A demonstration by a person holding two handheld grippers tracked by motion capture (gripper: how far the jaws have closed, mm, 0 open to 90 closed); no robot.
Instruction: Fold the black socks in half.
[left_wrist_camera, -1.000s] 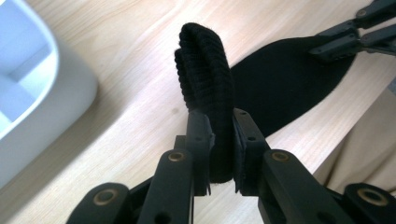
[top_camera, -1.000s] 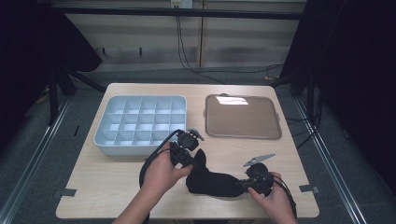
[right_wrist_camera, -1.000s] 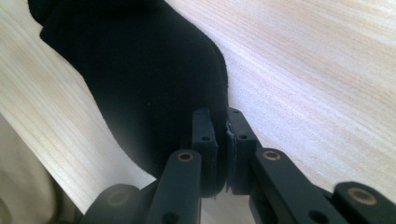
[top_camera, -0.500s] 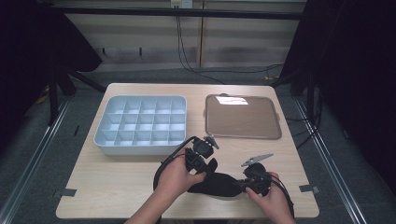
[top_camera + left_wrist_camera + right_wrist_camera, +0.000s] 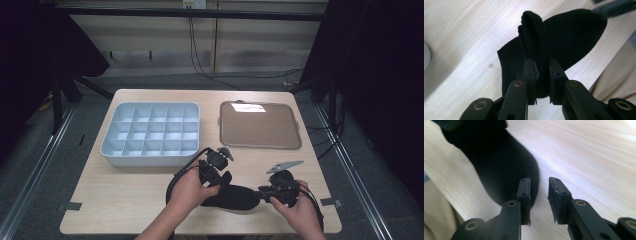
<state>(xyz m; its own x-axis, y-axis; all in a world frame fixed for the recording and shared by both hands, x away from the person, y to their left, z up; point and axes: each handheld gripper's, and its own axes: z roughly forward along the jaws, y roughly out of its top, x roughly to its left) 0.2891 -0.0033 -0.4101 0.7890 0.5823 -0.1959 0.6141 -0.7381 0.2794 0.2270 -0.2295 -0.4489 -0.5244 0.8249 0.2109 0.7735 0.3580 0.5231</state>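
Sock [image 5: 574,40] | L tongs [image 5: 541,75] pinch its cuff | R tongs [image 5: 539,195] agape, nothing held, beside toe

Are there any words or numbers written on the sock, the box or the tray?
None: no words or numbers can be read on the black sock, the grey compartment box, the brown tray or the wooden table.
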